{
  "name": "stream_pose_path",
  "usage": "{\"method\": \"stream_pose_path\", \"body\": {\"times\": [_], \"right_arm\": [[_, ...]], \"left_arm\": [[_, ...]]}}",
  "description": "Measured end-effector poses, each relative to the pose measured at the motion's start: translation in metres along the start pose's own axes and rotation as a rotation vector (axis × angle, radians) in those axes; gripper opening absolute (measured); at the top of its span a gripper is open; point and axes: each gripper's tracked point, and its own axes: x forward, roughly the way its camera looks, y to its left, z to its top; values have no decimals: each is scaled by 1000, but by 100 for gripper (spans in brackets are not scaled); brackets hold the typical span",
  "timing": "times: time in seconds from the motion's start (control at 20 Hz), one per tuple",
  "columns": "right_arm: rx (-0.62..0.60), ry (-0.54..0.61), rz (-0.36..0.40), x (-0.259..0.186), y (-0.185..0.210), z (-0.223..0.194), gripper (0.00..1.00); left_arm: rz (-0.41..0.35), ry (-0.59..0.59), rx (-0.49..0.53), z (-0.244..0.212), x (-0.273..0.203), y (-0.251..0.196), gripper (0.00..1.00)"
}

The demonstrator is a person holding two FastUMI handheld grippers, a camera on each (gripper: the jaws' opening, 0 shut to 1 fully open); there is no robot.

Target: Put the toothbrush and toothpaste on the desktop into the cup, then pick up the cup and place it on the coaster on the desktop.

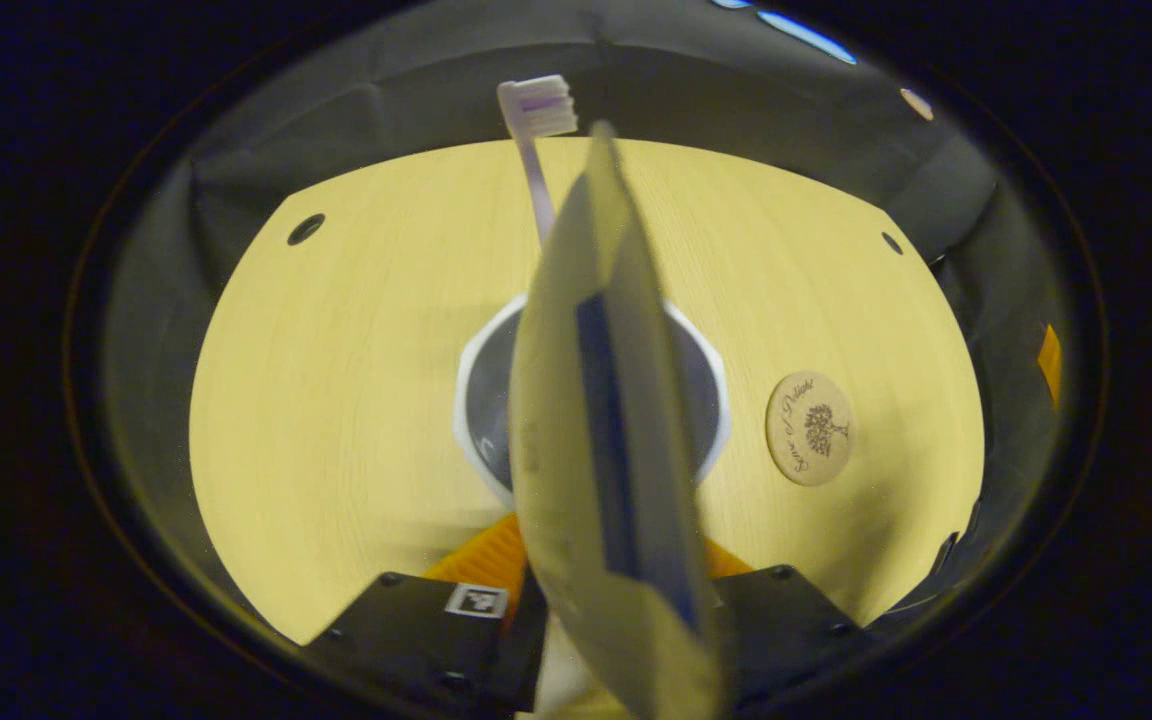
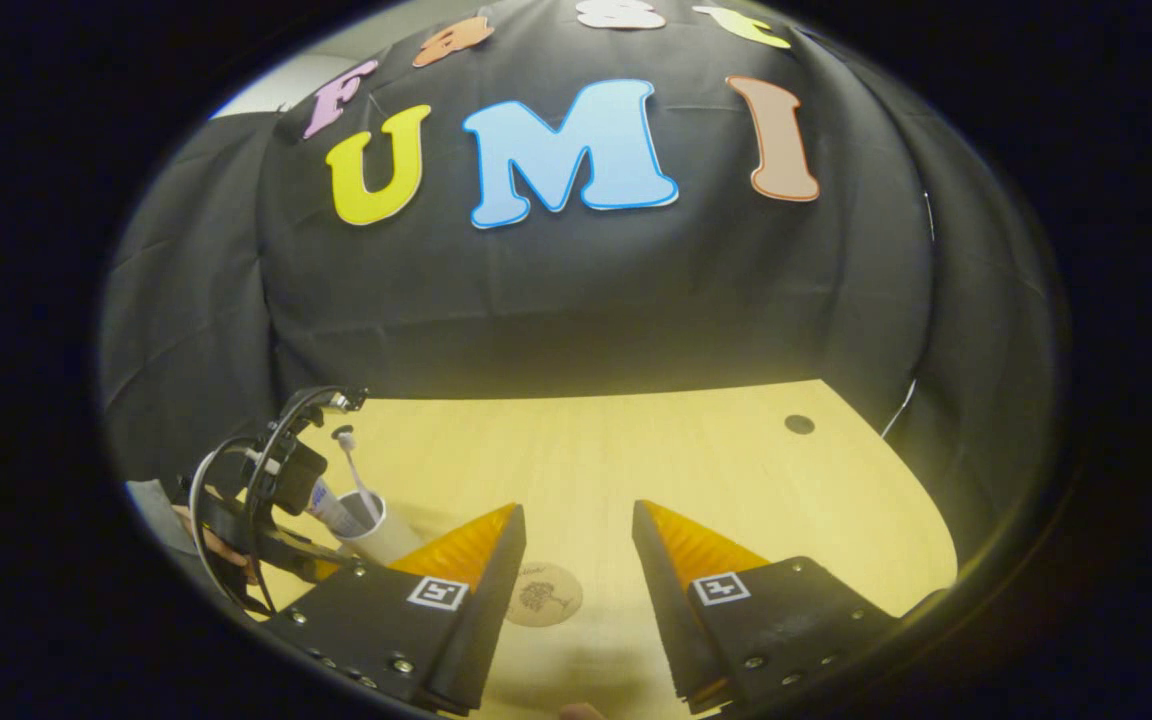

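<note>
My left gripper (image 1: 606, 565) is shut on the toothpaste tube (image 1: 601, 400), a white tube with a blue stripe, and holds it right over the white cup (image 1: 476, 400). A toothbrush (image 1: 536, 130) with a pale purple handle stands in the cup, head up. In the right gripper view the tube (image 2: 329, 508) slants down to the mouth of the cup (image 2: 381, 540) beside the toothbrush (image 2: 354, 475), with the left gripper (image 2: 271, 490) above them. My right gripper (image 2: 576, 525) is open and holds nothing; it hovers over the round wooden coaster (image 2: 543, 594).
The wooden tabletop (image 1: 336, 380) has a small dark hole near each far corner (image 1: 305, 229) (image 1: 892, 243). The coaster (image 1: 809, 428) lies a short way to the right of the cup. Black cloth walls (image 2: 586, 300) close in the table's back and sides.
</note>
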Motion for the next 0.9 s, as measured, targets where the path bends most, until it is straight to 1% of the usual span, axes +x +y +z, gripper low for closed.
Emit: {"method": "stream_pose_path", "body": {"times": [0.15,0.25,0.3,0.35,0.4,0.45,0.5,0.55,0.6,0.65,0.7,0.75,0.8,0.85,0.9], "right_arm": [[4,5,0,-3,0,-3,67],[1,4,-3,-5,-1,-4,67],[-2,2,-8,-6,-4,-4,64],[-1,0,-13,-7,-6,-3,64],[1,-2,-17,-7,-8,-4,64],[6,-2,-20,-8,-9,-4,67],[10,-2,-23,-9,-11,-5,64],[15,-3,-26,-9,-12,-4,64],[18,-5,-29,-9,-13,-4,66],[21,-10,-32,-11,-14,-3,64],[22,-14,-33,-12,-15,-1,66],[22,-18,-34,-14,-16,-1,66],[20,-21,-36,-16,-17,0,66],[17,-24,-40,-18,-19,0,66],[14,-27,-47,-21,-22,0,65]], "left_arm": [[7,-4,20,0,0,1,43],[8,-21,10,0,1,0,30],[18,-19,8,0,1,1,41],[19,-29,12,1,2,0,41],[19,-34,21,1,0,-1,35],[18,-41,30,1,-3,-3,35],[13,-49,40,4,-6,-6,35],[9,-61,55,7,-12,-10,35],[9,-69,72,10,-15,-14,35],[1,-80,100,12,-20,-23,35],[-11,-84,117,13,-22,-33,40],[-26,-85,130,13,-23,-44,35],[-42,-82,140,13,-23,-54,35],[-58,-81,146,12,-22,-65,41],[-73,-79,156,11,-23,-75,34]]}}
